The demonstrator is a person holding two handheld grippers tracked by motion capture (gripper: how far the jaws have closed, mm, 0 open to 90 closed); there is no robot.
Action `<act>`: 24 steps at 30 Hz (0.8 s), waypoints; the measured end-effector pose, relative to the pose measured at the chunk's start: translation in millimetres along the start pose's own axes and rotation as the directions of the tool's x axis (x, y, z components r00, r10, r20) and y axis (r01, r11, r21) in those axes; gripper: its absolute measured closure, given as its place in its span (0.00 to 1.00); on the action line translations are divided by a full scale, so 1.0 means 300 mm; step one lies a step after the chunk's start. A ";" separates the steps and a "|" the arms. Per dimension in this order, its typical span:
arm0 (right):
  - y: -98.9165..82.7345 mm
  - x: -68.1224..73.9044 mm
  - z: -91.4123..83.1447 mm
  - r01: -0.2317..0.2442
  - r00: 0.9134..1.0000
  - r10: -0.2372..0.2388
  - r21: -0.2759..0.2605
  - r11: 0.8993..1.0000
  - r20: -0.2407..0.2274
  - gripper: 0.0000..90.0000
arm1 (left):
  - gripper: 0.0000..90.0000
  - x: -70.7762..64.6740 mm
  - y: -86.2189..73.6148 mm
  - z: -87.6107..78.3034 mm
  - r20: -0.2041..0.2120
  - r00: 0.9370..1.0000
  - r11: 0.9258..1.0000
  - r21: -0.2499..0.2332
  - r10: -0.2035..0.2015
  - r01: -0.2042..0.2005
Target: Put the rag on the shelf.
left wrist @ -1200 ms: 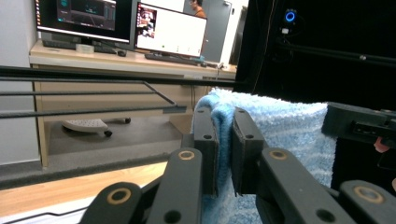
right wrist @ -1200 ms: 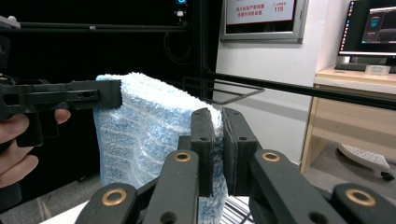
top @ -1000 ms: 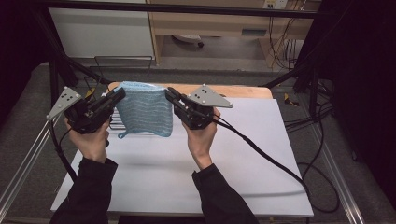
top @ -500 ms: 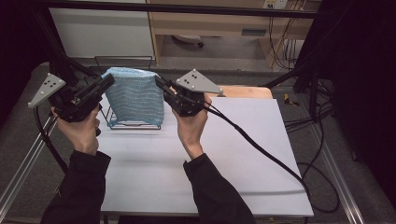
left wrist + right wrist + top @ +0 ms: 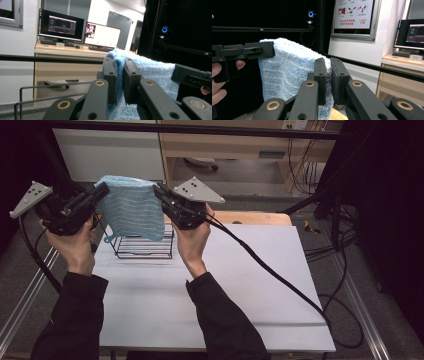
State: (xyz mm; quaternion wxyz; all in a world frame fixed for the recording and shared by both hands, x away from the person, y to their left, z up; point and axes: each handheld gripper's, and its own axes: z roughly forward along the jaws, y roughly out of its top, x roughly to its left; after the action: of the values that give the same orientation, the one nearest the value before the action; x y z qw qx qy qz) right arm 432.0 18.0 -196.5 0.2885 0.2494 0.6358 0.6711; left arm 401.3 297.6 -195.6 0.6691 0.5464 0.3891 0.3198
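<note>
A light blue towel [image 5: 132, 210] hangs folded in the air above the table's far left part, held up by its two top corners. My left gripper [image 5: 103, 189] is shut on its left corner; in the left gripper view the blue cloth [image 5: 150, 72] is pinched between the black jaws. My right gripper [image 5: 159, 191] is shut on the right corner, and the right gripper view has the towel [image 5: 287, 72] draping left from its jaws toward the other gripper [image 5: 249, 51]. Below the towel a black wire rack [image 5: 145, 247] stands on the white table [image 5: 250, 285].
A wooden board [image 5: 260, 217] lies at the table's far edge behind my right hand. The right gripper's cable [image 5: 270, 270] trails across the table to the right. A black frame bar [image 5: 200, 129] crosses overhead, with a desk and monitors [image 5: 80, 32] beyond.
Both grippers have risen and moved left and away with the towel, lifting it off the table area so the wire rack under it now shows.
</note>
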 end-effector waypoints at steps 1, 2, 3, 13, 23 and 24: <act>0.003 0.000 0.006 0.002 1.000 -0.002 0.001 1.000 0.002 0.94 | 0.92 0.005 0.006 0.001 0.001 1.000 1.000 -0.002 0.000 0.000; 0.008 -0.001 0.013 -0.002 1.000 0.002 0.001 1.000 -0.001 0.94 | 0.92 0.011 0.012 0.004 0.001 1.000 1.000 -0.004 -0.001 0.001; 0.013 -0.004 0.022 -0.002 1.000 0.002 -0.003 1.000 -0.002 0.94 | 0.92 0.013 0.016 0.005 0.001 1.000 1.000 -0.007 -0.002 0.002; 0.038 -0.023 0.080 -0.020 1.000 0.020 -0.024 1.000 0.004 0.94 | 0.92 0.046 0.044 0.038 -0.007 1.000 0.999 -0.027 -0.019 0.019; 0.073 -0.041 0.131 -0.029 1.000 0.029 -0.034 0.999 0.005 0.94 | 0.92 0.074 0.094 0.080 -0.021 1.000 0.999 -0.030 -0.016 0.015; 0.077 -0.044 0.135 -0.031 0.999 0.031 -0.035 0.999 0.006 0.94 | 0.92 0.075 0.098 0.085 -0.023 1.000 0.999 -0.031 -0.015 0.015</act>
State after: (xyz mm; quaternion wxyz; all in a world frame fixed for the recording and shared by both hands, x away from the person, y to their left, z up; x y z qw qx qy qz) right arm 468.2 36.9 -170.5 0.2845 0.2563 0.6189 0.6858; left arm 434.5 310.3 -168.0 0.6753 0.5294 0.3959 0.3270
